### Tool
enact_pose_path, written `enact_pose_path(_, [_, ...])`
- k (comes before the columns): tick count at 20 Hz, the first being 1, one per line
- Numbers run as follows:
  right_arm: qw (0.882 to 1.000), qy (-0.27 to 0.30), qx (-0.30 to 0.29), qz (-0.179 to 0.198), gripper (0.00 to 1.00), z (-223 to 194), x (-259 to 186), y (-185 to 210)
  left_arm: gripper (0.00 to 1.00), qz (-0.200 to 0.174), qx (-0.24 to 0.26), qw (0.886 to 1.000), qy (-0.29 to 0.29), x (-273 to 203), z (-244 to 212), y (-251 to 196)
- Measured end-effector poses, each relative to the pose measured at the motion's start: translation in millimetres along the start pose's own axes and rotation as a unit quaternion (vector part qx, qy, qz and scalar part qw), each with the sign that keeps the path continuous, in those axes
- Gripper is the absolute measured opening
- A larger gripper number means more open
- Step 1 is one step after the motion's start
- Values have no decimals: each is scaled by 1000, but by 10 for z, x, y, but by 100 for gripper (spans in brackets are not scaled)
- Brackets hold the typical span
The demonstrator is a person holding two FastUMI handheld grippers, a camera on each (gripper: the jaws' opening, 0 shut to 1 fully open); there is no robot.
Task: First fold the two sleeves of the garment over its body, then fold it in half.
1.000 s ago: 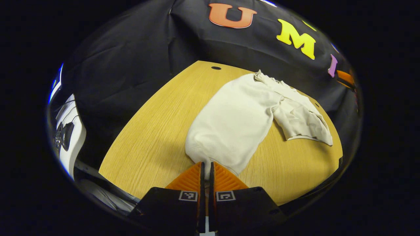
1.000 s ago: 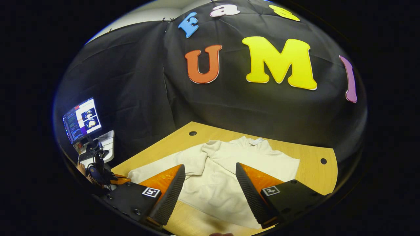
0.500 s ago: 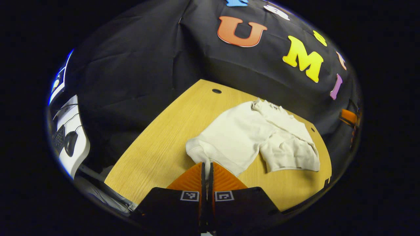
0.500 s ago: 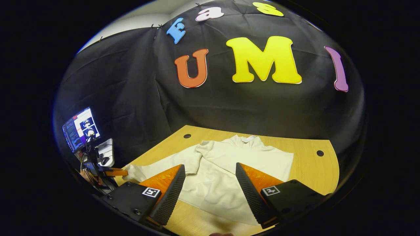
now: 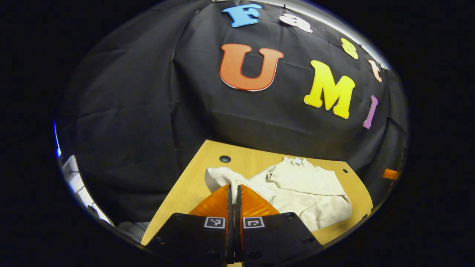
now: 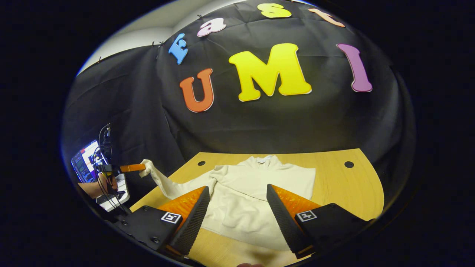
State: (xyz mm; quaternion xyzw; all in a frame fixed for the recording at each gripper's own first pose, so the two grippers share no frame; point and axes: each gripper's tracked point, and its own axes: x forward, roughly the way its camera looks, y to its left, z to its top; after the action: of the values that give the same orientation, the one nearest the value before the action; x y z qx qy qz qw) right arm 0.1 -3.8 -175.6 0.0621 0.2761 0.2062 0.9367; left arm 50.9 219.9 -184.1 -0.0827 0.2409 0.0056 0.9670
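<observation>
A cream long-sleeved garment (image 5: 311, 193) lies on the wooden table (image 5: 185, 193), collar toward the black wall. My left gripper (image 5: 233, 190) is shut on the cuff of one sleeve (image 5: 219, 177) and holds it up off the table. In the right gripper view, that left gripper (image 6: 138, 167) hangs at the far left with the sleeve (image 6: 163, 183) stretched from it down to the garment (image 6: 252, 193). A hand (image 6: 97, 187) holds it. My right gripper (image 6: 237, 198) stands open over the garment's near part, nothing between its fingers.
The table (image 6: 349, 189) has round cable holes (image 5: 225, 158) (image 6: 349, 164) near its far edge. A lit monitor (image 6: 82, 167) and a white desk (image 5: 70, 172) stand off to the left. The black cloth wall closes the back.
My left gripper has lifted the sleeve cuff off the table and carried it up. The right gripper has stayed open and drifted slightly.
</observation>
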Motion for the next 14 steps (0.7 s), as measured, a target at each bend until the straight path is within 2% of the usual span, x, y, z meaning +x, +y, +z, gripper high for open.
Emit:
enact_pose_path(7, [998,-36,22,-48,98,175,-473,-453,3,-74,16,995,-63,494,975,-772])
enact_pose_path(14, [990,-59,53,-118,98,167,-1009,-1012,3,-179,64,979,-73,948,1279,-1995])
